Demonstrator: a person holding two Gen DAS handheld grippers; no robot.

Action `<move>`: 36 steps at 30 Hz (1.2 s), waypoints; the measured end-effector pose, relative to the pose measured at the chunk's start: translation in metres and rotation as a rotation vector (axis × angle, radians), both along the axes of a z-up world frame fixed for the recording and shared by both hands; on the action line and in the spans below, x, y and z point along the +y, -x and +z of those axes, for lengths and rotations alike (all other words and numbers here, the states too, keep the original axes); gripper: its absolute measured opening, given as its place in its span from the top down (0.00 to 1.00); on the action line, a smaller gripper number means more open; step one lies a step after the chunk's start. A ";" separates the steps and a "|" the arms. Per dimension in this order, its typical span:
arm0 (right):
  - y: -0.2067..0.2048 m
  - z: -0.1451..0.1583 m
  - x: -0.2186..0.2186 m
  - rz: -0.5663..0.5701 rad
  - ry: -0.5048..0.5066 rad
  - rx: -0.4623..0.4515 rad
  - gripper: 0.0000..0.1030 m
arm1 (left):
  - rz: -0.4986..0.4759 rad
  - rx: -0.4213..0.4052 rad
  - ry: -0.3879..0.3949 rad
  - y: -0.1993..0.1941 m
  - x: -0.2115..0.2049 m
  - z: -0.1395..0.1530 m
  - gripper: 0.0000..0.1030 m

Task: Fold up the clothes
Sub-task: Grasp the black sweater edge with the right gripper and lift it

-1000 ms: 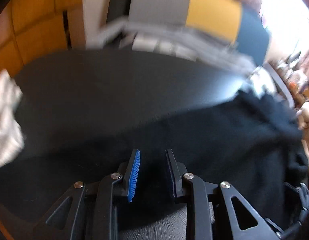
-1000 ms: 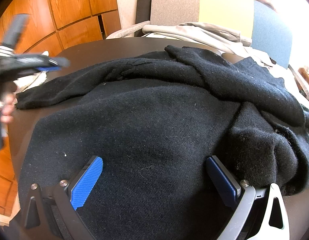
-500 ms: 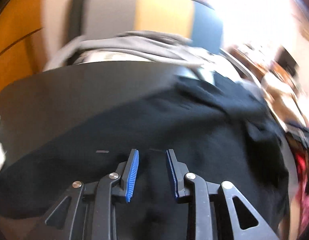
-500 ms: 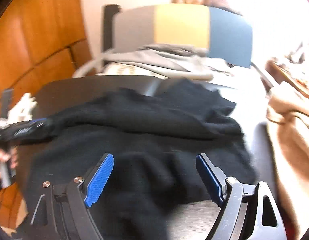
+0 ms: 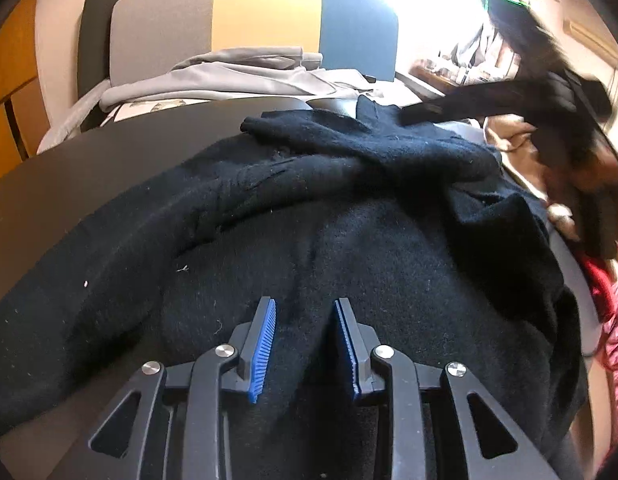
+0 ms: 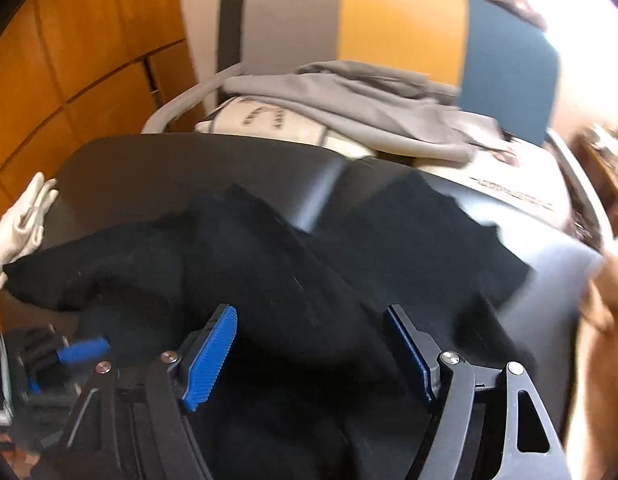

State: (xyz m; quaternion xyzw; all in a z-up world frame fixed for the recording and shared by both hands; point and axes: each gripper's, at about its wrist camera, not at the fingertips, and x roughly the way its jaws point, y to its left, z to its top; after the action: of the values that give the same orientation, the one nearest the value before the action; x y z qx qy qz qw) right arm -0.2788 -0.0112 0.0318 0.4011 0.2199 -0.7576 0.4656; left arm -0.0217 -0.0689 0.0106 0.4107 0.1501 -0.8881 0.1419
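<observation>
Table (image 5: 89,168) before tricolour chair (image 5: 265,16)

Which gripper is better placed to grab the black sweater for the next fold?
Probably the left gripper: its opening jaws already straddle a ridge of the black sweater. The right gripper, closing, looks higher above it.

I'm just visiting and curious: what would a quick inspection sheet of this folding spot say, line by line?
Surface: dark round table, partly bare at the far side.
Job's things: black knitted sweater lying rumpled across the table, sleeves crossed at the far side.
Clutter: white glove at the table's left edge.
Grippers: left gripper over the sweater, jaws opening, pads not pressing cloth; right gripper above the sweater, jaws closing, nothing pinched.
Cables: nothing seen.
Surroundings: grey, yellow and blue chair bearing grey clothes; wooden panelling; tan fabric at right.
</observation>
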 end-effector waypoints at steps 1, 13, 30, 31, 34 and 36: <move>0.004 -0.002 -0.016 0.013 -0.012 -0.013 0.26 | 0.005 0.007 -0.009 0.000 -0.001 -0.002 0.71; 0.010 -0.035 -0.124 0.099 -0.242 0.023 0.71 | 0.017 0.062 -0.107 -0.006 -0.011 -0.010 0.71; 0.037 0.036 -0.040 -0.064 -0.041 0.017 0.96 | 0.037 0.044 -0.056 -0.007 0.003 -0.010 0.71; 0.040 0.036 -0.039 -0.065 -0.033 0.006 0.96 | 0.038 0.043 -0.053 -0.007 0.003 -0.010 0.71; 0.039 0.031 -0.040 -0.028 -0.039 -0.035 0.96 | 0.038 0.042 -0.050 -0.007 0.002 -0.008 0.71; 0.034 0.025 -0.044 -0.005 -0.053 -0.021 0.85 | 0.038 0.046 -0.058 -0.007 0.001 -0.008 0.71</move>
State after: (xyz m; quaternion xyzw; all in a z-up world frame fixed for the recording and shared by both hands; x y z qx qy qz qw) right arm -0.3129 -0.0549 0.0565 0.4216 0.2339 -0.7486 0.4552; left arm -0.0146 -0.0679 0.0022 0.3914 0.1869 -0.8896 0.1433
